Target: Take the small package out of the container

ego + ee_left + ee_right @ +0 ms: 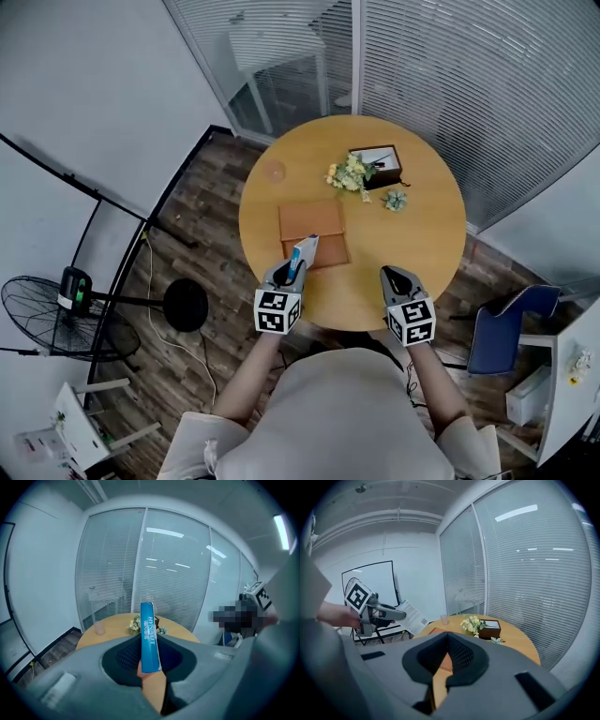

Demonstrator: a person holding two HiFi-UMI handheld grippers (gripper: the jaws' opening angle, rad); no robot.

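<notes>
Head view: round desk (422,246), bare wood along the near rim and right side, glass partition behind it. Flat brown container (312,223) mid-desk, with flowers (349,174) and a dark box (382,159) beyond. Left gripper (290,269) and right gripper (392,275) are over the near edge, apart, angled down.
Left gripper view: jaws clenched on the small package (149,637), upright, above the desk, out of the container.
Right gripper view: jaws pressed together, nothing between.

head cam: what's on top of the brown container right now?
The brown container shows a bare top. The small package, clamped in the left gripper, is held up over its near-left corner, so that corner is hidden.
</notes>
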